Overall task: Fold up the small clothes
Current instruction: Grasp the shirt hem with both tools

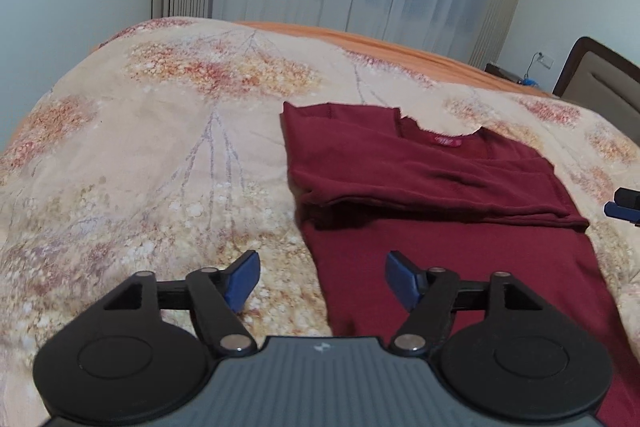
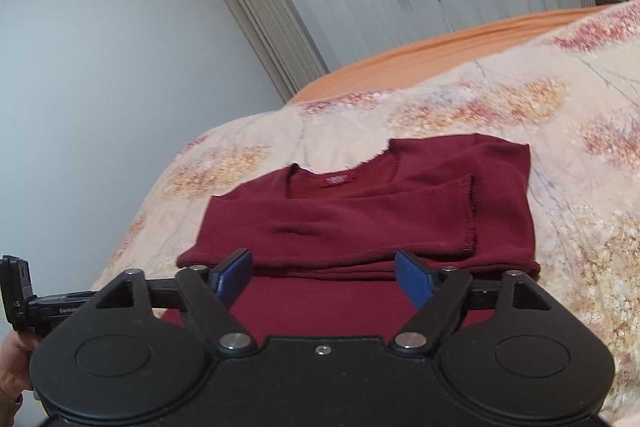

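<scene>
Both tongs stand wide apart with nothing between the pads: the left tongs (image 1: pixel 322 281) hang over the near left edge of the shirt (image 1: pixel 440 187), the right tongs (image 2: pixel 324 281) over its near middle. The shirt lies flat on the bed (image 1: pixel 160 167), collar at the far end, and both sleeves look folded across the chest, one over the other. By my reading the sleeve folds are done; the lower body beneath the tongs is not yet folded up toward the collar. No container shows in either view; nothing is stowed.
</scene>
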`<action>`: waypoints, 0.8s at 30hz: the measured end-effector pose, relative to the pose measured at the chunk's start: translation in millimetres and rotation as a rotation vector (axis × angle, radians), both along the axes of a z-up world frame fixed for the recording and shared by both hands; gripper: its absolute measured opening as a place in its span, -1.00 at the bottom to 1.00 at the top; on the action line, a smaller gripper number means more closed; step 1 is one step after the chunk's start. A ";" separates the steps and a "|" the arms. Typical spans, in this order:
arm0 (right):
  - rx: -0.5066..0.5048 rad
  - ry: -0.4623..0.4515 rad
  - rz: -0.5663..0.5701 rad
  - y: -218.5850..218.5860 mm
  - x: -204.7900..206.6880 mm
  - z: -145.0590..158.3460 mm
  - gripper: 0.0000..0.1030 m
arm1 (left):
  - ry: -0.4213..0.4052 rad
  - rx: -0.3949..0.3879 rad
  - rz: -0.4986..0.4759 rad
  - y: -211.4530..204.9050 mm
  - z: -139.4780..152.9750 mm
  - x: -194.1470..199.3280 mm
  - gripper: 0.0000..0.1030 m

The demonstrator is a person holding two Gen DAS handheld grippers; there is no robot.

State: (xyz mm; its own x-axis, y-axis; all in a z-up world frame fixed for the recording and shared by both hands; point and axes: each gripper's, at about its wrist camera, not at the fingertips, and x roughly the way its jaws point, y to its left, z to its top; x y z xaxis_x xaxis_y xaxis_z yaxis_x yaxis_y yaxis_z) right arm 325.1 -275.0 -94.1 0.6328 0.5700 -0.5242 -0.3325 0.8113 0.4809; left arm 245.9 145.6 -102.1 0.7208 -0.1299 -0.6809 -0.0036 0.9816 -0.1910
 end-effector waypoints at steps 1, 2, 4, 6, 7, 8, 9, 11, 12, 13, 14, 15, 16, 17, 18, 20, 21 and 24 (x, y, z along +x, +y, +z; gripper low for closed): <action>0.009 -0.011 0.008 1.2 -6.2 4.8 0.68 | -0.011 -0.006 0.001 -1.1 3.6 -4.8 0.58; 0.016 -0.019 0.017 2.2 -13.1 9.4 0.76 | -0.021 -0.009 0.001 -2.2 6.9 -9.8 0.64; 0.036 -0.039 0.032 0.9 -31.3 17.9 0.81 | -0.037 -0.019 0.005 -4.1 11.4 -23.0 0.64; 0.054 -0.050 0.045 -2.9 -51.7 23.1 0.82 | -0.048 -0.048 0.008 -3.7 11.6 -42.1 0.64; 0.062 -0.052 0.047 -5.3 -63.1 25.0 0.82 | -0.051 -0.060 0.011 -4.2 11.1 -53.4 0.64; 0.069 -0.052 0.048 -7.7 -74.6 25.7 0.82 | -0.052 -0.071 0.011 -4.8 10.0 -65.6 0.64; 0.075 -0.051 0.047 -11.8 -86.4 25.7 0.82 | -0.049 -0.082 0.011 -5.3 8.1 -78.4 0.64; 0.086 -0.047 0.039 -21.0 -113.0 23.2 0.82 | -0.039 -0.105 0.022 -6.8 2.4 -105.9 0.64; 0.089 -0.040 0.033 -26.9 -126.8 19.7 0.82 | -0.029 -0.119 0.029 -7.4 -1.5 -119.9 0.64; 0.089 -0.028 0.027 -33.1 -140.5 14.8 0.82 | -0.021 -0.133 0.039 -7.9 -6.1 -133.7 0.64; 0.084 -0.014 0.011 -39.6 -153.6 9.4 0.82 | -0.015 -0.156 0.050 -7.8 -11.4 -146.7 0.64; 0.082 -0.002 -0.012 -47.0 -166.8 3.2 0.81 | -0.003 -0.186 0.054 -7.3 -17.8 -157.9 0.64; 0.084 0.015 -0.038 -54.6 -178.8 -3.0 0.81 | 0.010 -0.212 0.061 -6.9 -24.3 -167.3 0.64; 0.088 0.039 -0.069 -63.4 -191.9 -9.8 0.77 | 0.021 -0.232 0.069 -6.4 -30.5 -175.4 0.64; 0.097 0.061 -0.102 -72.0 -203.2 -15.9 0.75 | 0.030 -0.244 0.078 -5.8 -36.1 -181.7 0.64; 0.146 0.109 -0.176 -89.9 -224.4 -27.0 0.69 | 0.033 -0.262 0.093 -6.0 -43.8 -189.6 0.64; 0.177 0.127 -0.201 -97.6 -234.3 -31.7 0.67 | 0.030 -0.272 0.097 -6.7 -45.4 -192.0 0.64; 0.227 0.175 -0.237 -108.8 -251.1 -42.1 0.58 | 0.024 -0.293 0.096 -9.3 -43.9 -193.0 0.64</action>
State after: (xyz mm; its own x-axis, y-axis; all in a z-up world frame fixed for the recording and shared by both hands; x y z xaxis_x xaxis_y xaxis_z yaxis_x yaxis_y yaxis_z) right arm 74.0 -383.7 -136.2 0.6731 0.5322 -0.5136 -0.0445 0.7223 0.6901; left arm 52.9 136.3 -146.0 0.7235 -0.2554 -0.6413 -0.1014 0.8796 -0.4647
